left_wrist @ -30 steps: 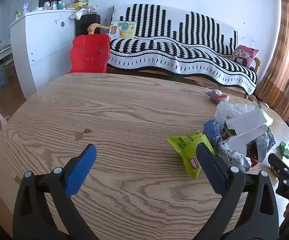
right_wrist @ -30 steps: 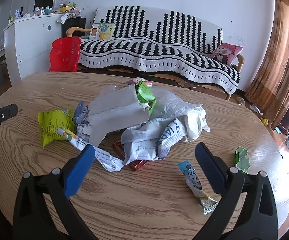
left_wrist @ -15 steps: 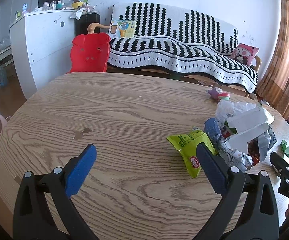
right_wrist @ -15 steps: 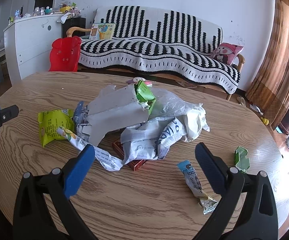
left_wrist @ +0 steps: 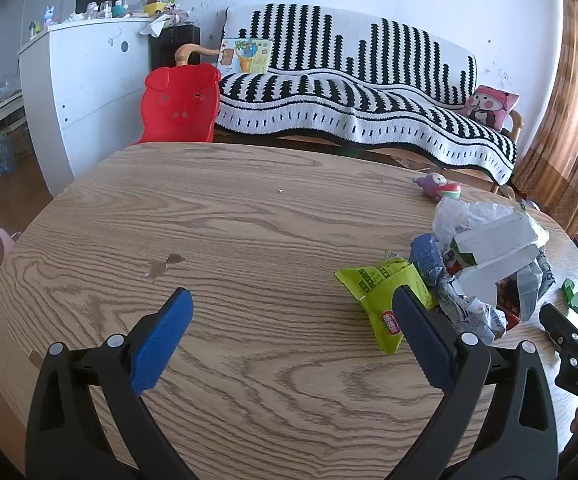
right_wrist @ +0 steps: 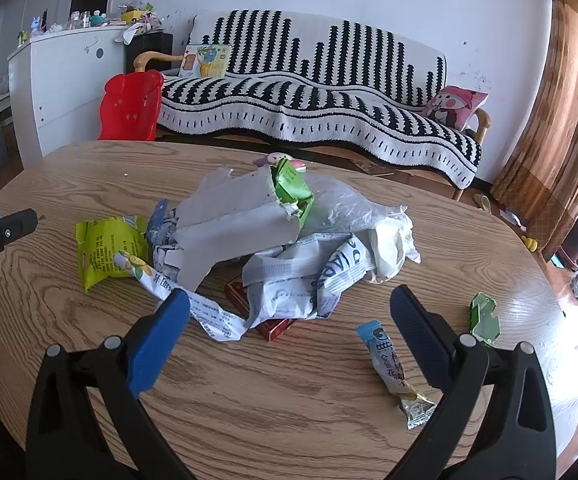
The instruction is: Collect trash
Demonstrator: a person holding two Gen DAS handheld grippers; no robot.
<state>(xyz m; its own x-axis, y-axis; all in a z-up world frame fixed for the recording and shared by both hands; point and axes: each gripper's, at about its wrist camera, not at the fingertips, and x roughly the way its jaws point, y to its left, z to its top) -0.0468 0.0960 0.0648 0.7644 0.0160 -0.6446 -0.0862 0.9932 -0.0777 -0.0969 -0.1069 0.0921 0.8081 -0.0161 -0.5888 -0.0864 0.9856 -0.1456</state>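
Table: round wooden table [left_wrist: 225, 240] under both grippers, with a small dark spot [left_wrist: 165, 264] ahead of the left one.
Room: striped black and white sofa [right_wrist: 329, 92] at the back, past all the fingers. A red chair [left_wrist: 181, 106] and a white cabinet [left_wrist: 85, 80] stand to its left. A pink pillow [right_wrist: 455, 106] sits on the sofa's right end. Brown curtain [right_wrist: 557, 112] far right.
Left gripper pose: left gripper [left_wrist: 289, 344] hangs low over bare wood, pointing across the table. The right gripper's black tip shows at the right edge of its view.
Left fingers: spread wide apart, holding nothing. Only bare wood lies between them.
Right gripper pose: right gripper [right_wrist: 289, 336] hangs low over the table, pointing at the trash.
Right fingers: spread wide apart, holding nothing.
Trash pile: trash pile [right_wrist: 285, 240] of white wrappers, a torn carton and clear plastic lies just ahead of the right fingers. Its near edge looks to be between the tips.
Green bag: green snack bag [left_wrist: 385, 292] lies flat just past the left gripper's right finger, touching the pile.
Blue packet: blue packet [right_wrist: 393, 368] lies alone beside the right gripper's right finger.
Green scrap: small green scrap [right_wrist: 485, 318] lies past that finger, further right.
Toy: small pink toy [left_wrist: 439, 186] sits behind the pile.
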